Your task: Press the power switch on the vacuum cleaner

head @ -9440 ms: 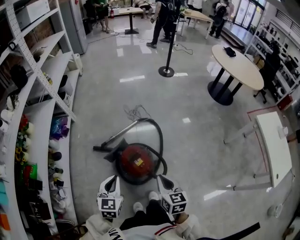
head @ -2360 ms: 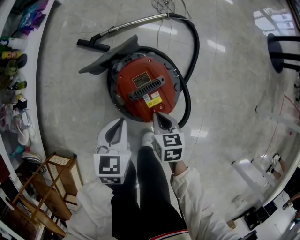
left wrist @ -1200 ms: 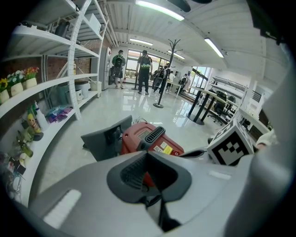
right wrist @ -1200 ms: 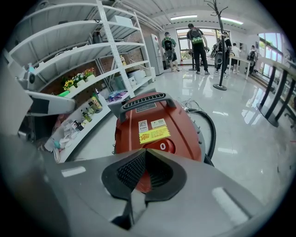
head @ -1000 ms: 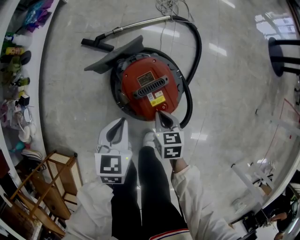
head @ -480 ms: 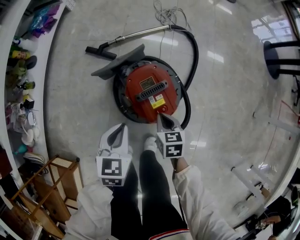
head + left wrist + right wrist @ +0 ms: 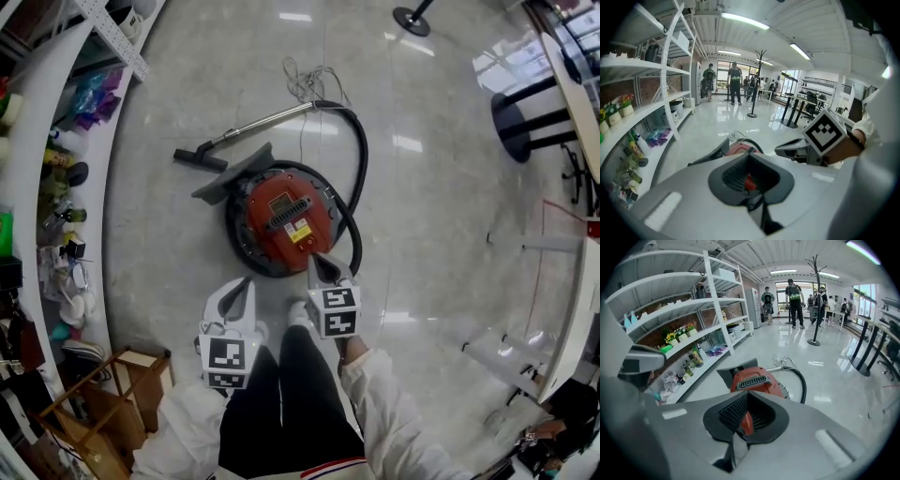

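The red round vacuum cleaner (image 7: 281,218) lies on the floor in front of my feet, and I cannot make out its power switch. Its black hose (image 7: 360,178) curls round the right side to a metal wand (image 7: 258,122) and nozzle (image 7: 198,158). My right gripper (image 7: 316,260) is shut and empty, and its tip overlaps the vacuum's near rim. My left gripper (image 7: 244,284) is shut and empty, a little short of the vacuum on the left. The vacuum cleaner (image 7: 755,379) shows just past the right gripper (image 7: 747,397). The left gripper (image 7: 750,158) half hides the vacuum cleaner (image 7: 740,149).
White shelves (image 7: 56,187) with bottles and toys run along the left. A wooden rack (image 7: 127,394) stands near my left side. A round table's base (image 7: 525,122) and a white table (image 7: 574,309) are on the right. Several people (image 7: 794,296) stand far off by a coat stand (image 7: 815,301).
The head view has pulled back, so the vacuum looks smaller and more floor shows. Both grippers keep their places by the vacuum's near edge and stay shut.
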### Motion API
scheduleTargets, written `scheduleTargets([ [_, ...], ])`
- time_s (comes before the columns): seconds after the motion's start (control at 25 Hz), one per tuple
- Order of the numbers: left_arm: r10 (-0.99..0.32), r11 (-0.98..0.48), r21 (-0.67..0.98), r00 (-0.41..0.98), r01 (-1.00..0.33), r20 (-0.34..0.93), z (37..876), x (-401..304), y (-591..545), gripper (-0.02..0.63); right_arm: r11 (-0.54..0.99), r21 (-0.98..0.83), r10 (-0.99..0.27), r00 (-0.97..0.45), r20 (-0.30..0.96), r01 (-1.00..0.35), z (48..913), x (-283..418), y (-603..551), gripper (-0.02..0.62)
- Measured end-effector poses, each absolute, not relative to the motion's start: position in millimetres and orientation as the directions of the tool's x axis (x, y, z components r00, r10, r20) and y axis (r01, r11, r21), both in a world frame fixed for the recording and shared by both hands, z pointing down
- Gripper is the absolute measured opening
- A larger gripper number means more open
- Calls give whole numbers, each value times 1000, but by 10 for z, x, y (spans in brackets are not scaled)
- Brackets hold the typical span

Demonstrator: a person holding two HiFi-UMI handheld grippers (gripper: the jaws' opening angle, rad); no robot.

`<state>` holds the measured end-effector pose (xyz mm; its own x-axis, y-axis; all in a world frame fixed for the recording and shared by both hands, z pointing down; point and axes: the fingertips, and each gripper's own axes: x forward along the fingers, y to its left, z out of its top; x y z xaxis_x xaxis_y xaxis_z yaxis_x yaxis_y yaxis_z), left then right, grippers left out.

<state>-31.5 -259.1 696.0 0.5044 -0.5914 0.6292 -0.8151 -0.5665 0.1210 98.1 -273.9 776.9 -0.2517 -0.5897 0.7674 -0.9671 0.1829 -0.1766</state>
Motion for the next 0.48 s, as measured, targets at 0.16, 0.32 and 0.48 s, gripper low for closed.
scheduleTargets([
  [0.16, -597, -587, 107, 518, -803, 612, 6729, -329, -2492, 0, 166, -169, -627, -236, 743, -972, 7429, 995, -2664, 1],
  [0.32, -600, -604, 97, 531, -791, 599, 6503, -325, -2398, 0, 144, -162, -652, -217, 726, -976, 7176, 1028, -2551, 2],
  [0.48, -595, -617, 88, 537, -782, 597, 6353, -383, -2271, 0, 114, -167, -661, -200, 723, -979, 6997, 1037, -2370, 2],
])
